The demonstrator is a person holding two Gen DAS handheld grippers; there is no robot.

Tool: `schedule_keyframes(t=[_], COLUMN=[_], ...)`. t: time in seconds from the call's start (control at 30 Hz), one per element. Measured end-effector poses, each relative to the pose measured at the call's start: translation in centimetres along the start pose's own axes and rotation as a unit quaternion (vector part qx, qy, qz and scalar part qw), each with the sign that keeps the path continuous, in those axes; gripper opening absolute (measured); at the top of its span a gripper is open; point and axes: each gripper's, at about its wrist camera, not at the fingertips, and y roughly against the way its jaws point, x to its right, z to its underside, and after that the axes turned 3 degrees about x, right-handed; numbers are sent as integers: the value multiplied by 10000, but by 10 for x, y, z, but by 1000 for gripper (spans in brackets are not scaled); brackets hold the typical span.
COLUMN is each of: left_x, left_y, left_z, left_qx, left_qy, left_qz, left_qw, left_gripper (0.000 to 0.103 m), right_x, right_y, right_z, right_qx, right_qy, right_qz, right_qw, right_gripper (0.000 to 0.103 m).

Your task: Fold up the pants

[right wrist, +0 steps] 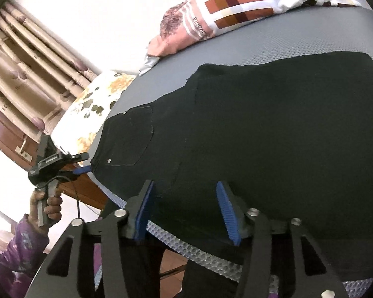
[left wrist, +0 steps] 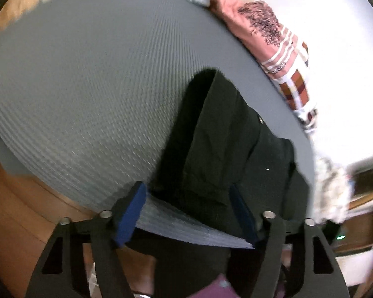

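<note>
Black pants [right wrist: 273, 134] lie flat on the grey ribbed worktop [left wrist: 87, 87], waist end hanging over the near edge, likely so both tongs can get a bite from below the rim. Right tongs [right wrist: 186, 213] released, jaws standing apart astride the near hem, blue pads not pressing cloth. Left tongs [left wrist: 189, 213] also released, jaws apart over the worktop edge by the pants; in the right view they sit at the pocket corner. Fabric is matte, soft woven, patch pocket [right wrist: 129, 139] with rivets. Folded patterned shirts [right wrist: 226, 12] are parked at the far edge, clear of the fold zone.
</note>
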Motion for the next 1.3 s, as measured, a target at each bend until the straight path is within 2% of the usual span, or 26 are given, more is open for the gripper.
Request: schedule_keyframes(t=[0.17, 0.3, 0.37, 0.43, 0.57, 0.67, 0.77, 0.83, 0.9, 0.97, 1.0, 1.03, 1.07, 1.17, 1.3], left_x=[-12, -19, -21, -19, -10, -20, -40, -44, -41, -34, -32, -31, -31, -35, -18], left_y=[-1, 6, 7, 4, -2, -3, -5, -3, 5, 10, 10, 7, 1, -7, -15], left_z=[0, -1, -2, -3, -11, -15, -22, -26, -30, -34, -35, -36, -35, -32, -37], left_qx=[-68, -10, -17, -116, -346, -450, -602, -576, -486, -460, -499, -590, -694, -829, -860], left_qy=[381, 531, 484, 416, -224, -180, 220, 348, 325, 190, 78, -31, -92, -143, -367], left_qz=[285, 286, 258, 383, 358, 823, 1633, 2033, 2501, 2709, 2574, 2227, 1996, 1740, 1595], left_qw=[9988, 9982, 9985, 9983, 9985, 9954, 9845, 9768, 9664, 9613, 9650, 9731, 9774, 9811, 9828], left_gripper=[64, 64, 64, 64, 64, 64, 64, 64, 64, 64, 64, 64, 64, 64, 67], right_x=[-3, -4, -4, -5, -6, -9, -10, -11, -12, -15, -15, -16, -16, -17, -19], right_y=[-1, -2, -1, 0, 1, 1, 1, 0, 0, -1, -2, -2, -3, -4, -5], right_z=[2, 4, 5, 6, 8, 9, 10, 9, 9, 9, 9, 9, 9, 9, 9], right_qx=[-33, -30, -34, -35, -42, -48, -44, -51, -63, -80, -88, -97, -104, -120, -133], right_qy=[88, 64, 81, 89, 127, 156, 160, 184, 220, 272, 293, 311, 324, 358, 392], right_qz=[-58, -110, -121, -132, -144, -125, -121, -113, -95, -63, -55, -48, -41, -28, -17], right_qw=[9999, 9999, 9999, 9999, 9998, 9998, 9998, 9998, 9997, 9996, 9995, 9995, 9994, 9993, 9991], right_gripper=[66, 69, 70, 72, 76, 78, 80, 82, 85, 87, 88, 89, 89, 91, 94])
